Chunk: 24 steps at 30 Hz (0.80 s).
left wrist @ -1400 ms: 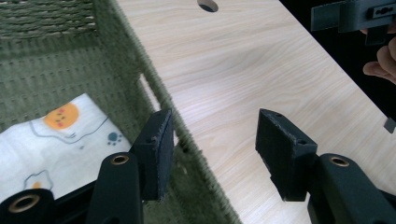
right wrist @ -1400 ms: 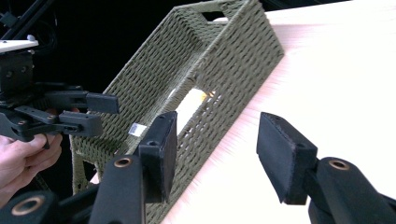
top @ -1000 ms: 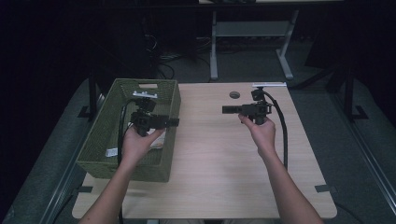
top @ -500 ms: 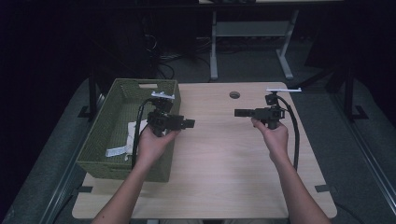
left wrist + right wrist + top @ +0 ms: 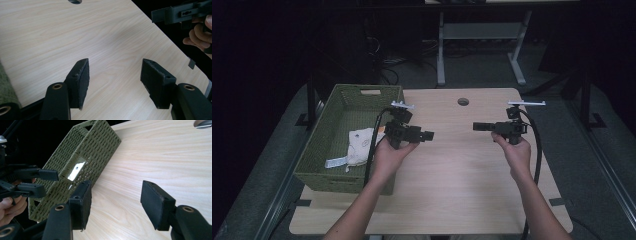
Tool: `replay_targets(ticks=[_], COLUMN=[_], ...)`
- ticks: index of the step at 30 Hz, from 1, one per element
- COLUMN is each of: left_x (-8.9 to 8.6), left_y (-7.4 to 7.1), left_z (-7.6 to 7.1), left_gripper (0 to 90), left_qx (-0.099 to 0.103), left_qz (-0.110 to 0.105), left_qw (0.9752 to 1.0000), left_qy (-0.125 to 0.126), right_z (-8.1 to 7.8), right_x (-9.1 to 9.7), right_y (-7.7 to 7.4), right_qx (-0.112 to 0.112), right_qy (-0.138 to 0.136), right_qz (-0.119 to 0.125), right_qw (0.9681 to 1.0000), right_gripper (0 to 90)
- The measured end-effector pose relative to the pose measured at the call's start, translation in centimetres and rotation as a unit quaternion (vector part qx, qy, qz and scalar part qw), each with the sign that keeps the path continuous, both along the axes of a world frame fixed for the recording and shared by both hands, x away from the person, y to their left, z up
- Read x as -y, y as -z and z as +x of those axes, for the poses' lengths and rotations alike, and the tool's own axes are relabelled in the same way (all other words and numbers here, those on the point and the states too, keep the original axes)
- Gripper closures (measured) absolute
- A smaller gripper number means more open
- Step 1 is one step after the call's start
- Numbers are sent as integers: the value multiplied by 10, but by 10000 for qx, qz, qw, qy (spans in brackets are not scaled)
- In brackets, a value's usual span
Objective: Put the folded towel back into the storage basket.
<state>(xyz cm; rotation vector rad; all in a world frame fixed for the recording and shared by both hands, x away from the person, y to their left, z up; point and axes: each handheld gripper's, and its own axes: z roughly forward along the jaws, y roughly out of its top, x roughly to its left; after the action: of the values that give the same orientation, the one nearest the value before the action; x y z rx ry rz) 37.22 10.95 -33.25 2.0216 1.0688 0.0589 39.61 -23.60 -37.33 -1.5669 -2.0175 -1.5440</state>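
Dark room, pale wood-grain table [image 5: 472, 190] under my hands. My left gripper [image 5: 113, 80]: jaws have just been opening, stand wide, nothing between rough black pads. My right gripper [image 5: 115, 202]: same, opening, empty. Both hover over bare tabletop, pointing at each other. White cloth [image 5: 359, 142], soft and crumpled, lies inside green woven basket [image 5: 324, 177] at table's left. Judgement: job looks done; keep jaws clear of basket rim, settle hands level.
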Motion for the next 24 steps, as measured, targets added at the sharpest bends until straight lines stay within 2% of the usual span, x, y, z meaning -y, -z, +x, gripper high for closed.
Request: replay_targets(ticks=[24], left_x=[53], left_y=[21], left_z=[-7], left_gripper=[395], left_qx=[-110], left_qz=[-37], left_qw=[9995], left_qy=[281], right_z=[-25], right_x=[43], right_y=[23], right_qx=[-151], right_qy=[198], right_qz=[-29], right_qw=[9997], right_gripper=[401])
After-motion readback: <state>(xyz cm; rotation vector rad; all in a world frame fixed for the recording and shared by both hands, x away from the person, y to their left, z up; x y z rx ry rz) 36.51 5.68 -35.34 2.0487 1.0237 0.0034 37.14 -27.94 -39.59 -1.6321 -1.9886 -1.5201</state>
